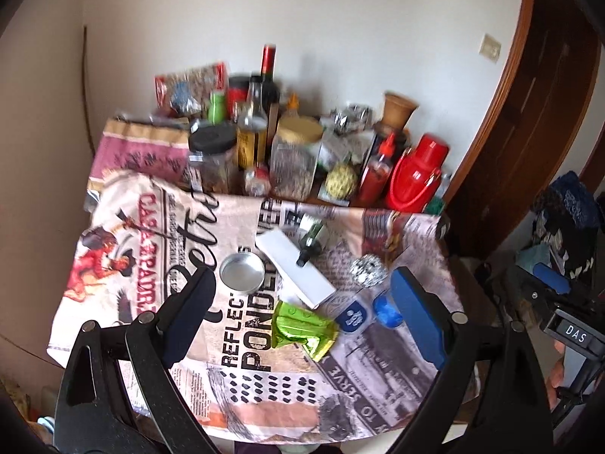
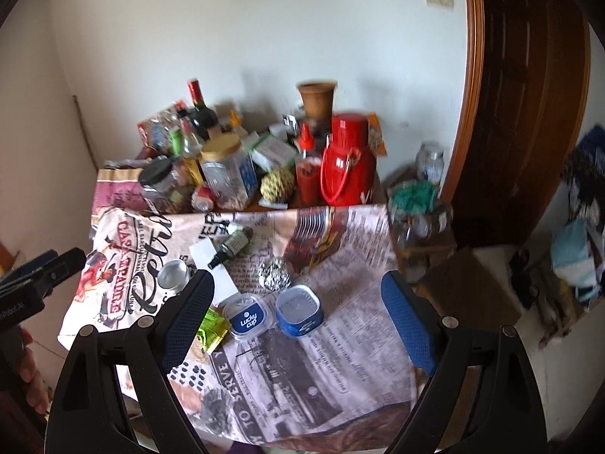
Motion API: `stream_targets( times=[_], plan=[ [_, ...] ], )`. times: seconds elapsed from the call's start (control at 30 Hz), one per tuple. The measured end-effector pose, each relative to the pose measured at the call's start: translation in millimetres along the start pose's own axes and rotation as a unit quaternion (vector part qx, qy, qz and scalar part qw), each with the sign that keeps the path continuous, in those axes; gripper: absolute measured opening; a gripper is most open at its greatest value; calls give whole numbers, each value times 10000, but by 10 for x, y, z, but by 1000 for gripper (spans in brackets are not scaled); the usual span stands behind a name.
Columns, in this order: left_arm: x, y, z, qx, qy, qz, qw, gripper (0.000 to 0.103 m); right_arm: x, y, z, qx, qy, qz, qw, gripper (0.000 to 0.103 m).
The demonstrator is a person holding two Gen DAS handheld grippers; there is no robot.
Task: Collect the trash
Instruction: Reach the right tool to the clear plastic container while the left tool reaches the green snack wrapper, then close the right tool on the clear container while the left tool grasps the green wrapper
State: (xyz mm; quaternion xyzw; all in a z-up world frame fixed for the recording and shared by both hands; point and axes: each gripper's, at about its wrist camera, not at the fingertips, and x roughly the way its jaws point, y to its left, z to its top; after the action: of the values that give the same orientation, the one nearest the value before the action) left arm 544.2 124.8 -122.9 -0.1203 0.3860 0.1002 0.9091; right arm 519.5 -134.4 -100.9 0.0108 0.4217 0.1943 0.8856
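- Nearest the cameras, the left gripper and the right gripper both hover above the near edge of the table with jaws spread wide and nothing between the fingers.
- Judging from that, the collecting has not visibly begun: every loose piece lies on the newspaper-print tablecloth, and no bin or bag shows in either view (so where the trash is meant to go cannot be told).
- Closest of the litter is a crumpled green foil wrapper, shiny and creased, lying flat just beside a clear plastic lid with a blue "Lucky cup" label.
- Next to that lid stands a small blue cup, open side up and apparently empty.
- A little farther in sit a crumpled ball of aluminium foil, a small round metal tin with its open face up, and a white paper strip lying flat.
- A small dark dropper bottle lies on its side across that strip.
- These seven pieces seem to be what is left to gather; all sit near one another in the middle of the cloth.
- At the far side, against the wall, crowd jars, bottles and a red thermos, probably pantry goods rather than trash.
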Motion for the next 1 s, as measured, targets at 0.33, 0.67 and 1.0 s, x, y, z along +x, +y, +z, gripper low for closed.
stream_targets(
  times=[0.33, 0.67, 1.0],
  plan=[
    [1213, 194, -458, 107, 1191, -52, 9928, 94, 933, 28, -197, 85, 762, -213, 9968, 88],
    [1828, 449, -800, -628, 1962, -713, 9759, 90, 1606, -77, -408, 160, 1397, -330, 9895, 88],
    [1963, 317, -828, -470, 2098, -863, 9728, 79, 1942, -66, -513, 265, 1832, -235, 9824, 87]
  ],
)
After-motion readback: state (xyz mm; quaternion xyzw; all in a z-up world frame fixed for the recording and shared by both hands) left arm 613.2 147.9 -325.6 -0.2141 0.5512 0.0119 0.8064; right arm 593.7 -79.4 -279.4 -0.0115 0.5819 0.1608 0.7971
